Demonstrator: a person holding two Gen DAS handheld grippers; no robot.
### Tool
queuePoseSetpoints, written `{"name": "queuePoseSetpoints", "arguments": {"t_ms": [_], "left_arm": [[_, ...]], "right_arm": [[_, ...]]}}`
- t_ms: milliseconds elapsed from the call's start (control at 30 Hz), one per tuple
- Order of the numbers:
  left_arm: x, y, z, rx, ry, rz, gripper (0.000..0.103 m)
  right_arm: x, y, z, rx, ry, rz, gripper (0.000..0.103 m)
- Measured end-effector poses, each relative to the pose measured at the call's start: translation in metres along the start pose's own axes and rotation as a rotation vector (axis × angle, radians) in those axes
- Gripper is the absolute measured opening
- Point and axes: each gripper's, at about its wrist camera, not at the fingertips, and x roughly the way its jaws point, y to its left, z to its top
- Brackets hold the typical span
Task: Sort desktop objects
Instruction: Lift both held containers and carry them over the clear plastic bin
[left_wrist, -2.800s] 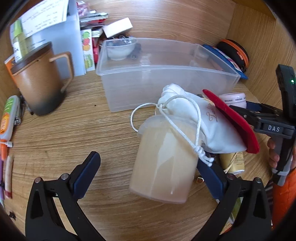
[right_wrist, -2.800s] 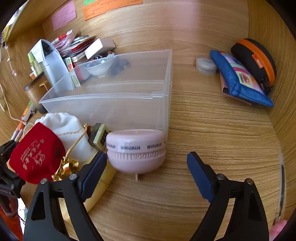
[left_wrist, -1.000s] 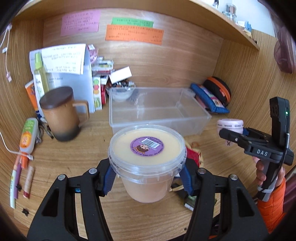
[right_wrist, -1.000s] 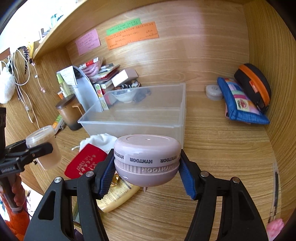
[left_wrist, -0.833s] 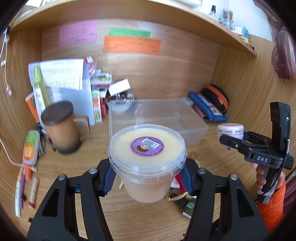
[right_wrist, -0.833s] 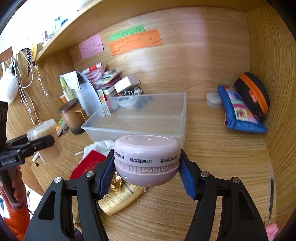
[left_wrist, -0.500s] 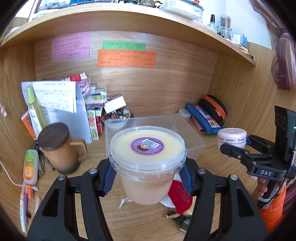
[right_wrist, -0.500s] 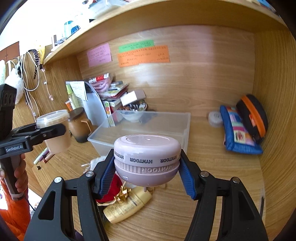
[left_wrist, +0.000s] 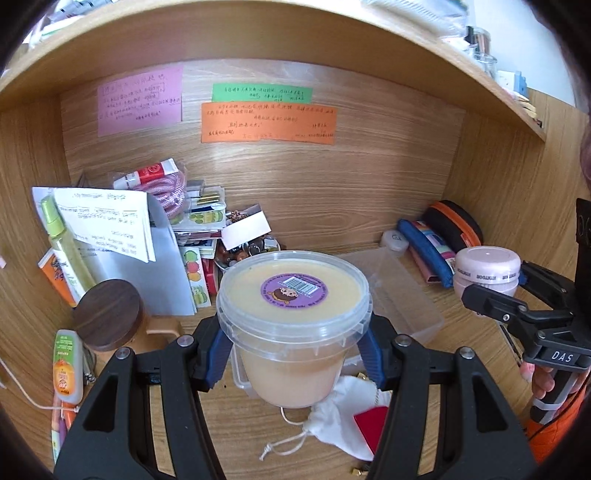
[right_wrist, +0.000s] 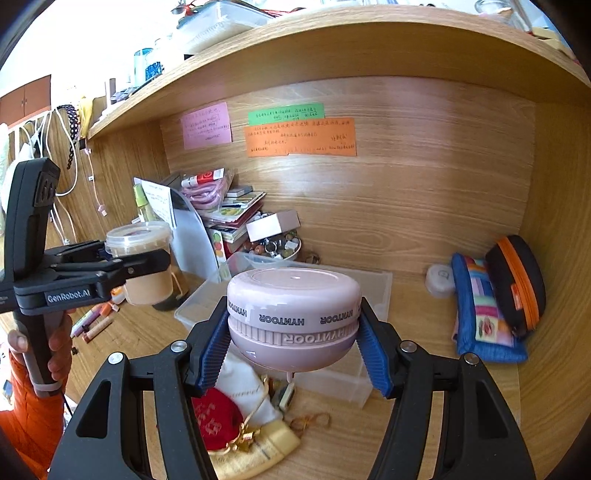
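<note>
The left hand-held gripper (left_wrist: 295, 354) is clamping a lidded clear plastic tub of beige paste (left_wrist: 293, 325) between its blue pads; the right hand-held gripper (right_wrist: 291, 350) is squeezing a round pink plastic jar (right_wrist: 293, 317). Both are hanging above the table (right_wrist: 406, 369). The clear rectangular plastic bin (right_wrist: 369, 280) is lying just beyond. Judging by this, carrying each level and releasing low inside the bin is wisest.
</note>
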Motion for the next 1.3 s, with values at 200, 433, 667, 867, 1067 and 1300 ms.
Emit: {"name": "queuePoseSetpoints", "arguments": {"t_ms": [200,433,667,867,1067,1300], "left_arm": [[0.026,0.005,0.008,0.012,0.032,-0.005,0.059],[0.055,0.012,0.015,0.015,0.063,-0.015,0.059],[0.090,0.017,0.016,0.021,0.112,-0.021,0.059],[0.119,0.018,0.009,0.028,0.169,-0.035,0.059],[0.141,0.021,0.000,0.025,0.221,-0.046,0.059],[0.153,0.020,-0.007,0.035,0.257,-0.043,0.059]], "right_arm": [[0.026,-0.009,0.012,0.001,0.031,0.008,0.060],[0.057,-0.021,0.018,0.005,0.077,0.004,0.060],[0.092,-0.036,0.017,0.012,0.144,-0.004,0.060],[0.123,-0.045,0.013,0.016,0.217,-0.007,0.060],[0.144,-0.047,0.007,0.004,0.265,-0.012,0.060],[0.162,-0.045,0.002,-0.015,0.312,-0.012,0.060]]}}
